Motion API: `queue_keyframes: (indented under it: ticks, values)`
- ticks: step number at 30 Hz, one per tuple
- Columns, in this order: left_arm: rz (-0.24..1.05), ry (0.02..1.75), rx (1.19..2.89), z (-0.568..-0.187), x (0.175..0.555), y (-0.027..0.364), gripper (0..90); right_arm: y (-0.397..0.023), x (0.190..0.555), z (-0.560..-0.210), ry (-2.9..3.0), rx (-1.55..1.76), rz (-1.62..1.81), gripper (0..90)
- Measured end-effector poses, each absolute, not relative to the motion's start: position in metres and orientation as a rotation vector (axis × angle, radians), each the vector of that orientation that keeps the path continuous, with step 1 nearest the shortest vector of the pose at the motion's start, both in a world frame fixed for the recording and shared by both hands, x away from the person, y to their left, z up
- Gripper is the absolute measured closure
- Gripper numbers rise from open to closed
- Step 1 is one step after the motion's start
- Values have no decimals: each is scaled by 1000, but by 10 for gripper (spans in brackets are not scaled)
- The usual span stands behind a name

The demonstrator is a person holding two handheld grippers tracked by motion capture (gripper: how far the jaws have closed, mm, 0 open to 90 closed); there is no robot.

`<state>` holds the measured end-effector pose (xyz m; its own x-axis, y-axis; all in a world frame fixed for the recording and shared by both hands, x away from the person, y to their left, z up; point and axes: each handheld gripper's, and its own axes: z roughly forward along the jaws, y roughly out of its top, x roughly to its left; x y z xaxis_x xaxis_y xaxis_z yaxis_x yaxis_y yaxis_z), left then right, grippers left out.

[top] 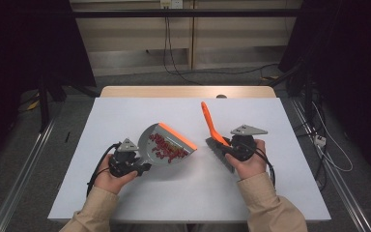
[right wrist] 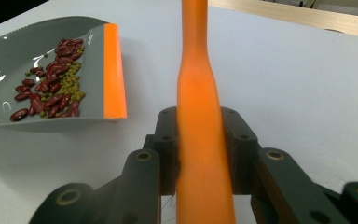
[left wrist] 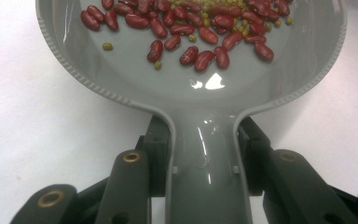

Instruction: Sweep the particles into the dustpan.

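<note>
Left gripper clamps the handle of the grey plastic dustpan at frame centre, held level so the red beans stay in. Right gripper pinches the orange-handled brush, bristles lowered to the white table.

Grey dustpan with orange lip, dark-red beans — small green ones too — orange-handled brush.

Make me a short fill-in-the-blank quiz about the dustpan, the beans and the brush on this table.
1. The left gripper is shut on the grey dustpan's ____.
2. The red and green beans lie inside the ____.
3. The brush handle in the right gripper is coloured ____.
4. The dustpan's front lip is coloured ____.

Missing words: handle; dustpan; orange; orange
</note>
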<state>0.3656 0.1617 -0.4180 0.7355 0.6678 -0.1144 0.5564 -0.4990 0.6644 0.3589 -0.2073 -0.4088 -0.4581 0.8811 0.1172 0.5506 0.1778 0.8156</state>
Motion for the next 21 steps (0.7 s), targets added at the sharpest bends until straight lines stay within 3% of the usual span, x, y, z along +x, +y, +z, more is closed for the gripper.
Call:
queue_keyframes:
  ticks: [21]
  values:
    - [262,1088,2162,-421,372,188,640,-214,360,-408,2049,1369,1196,713]
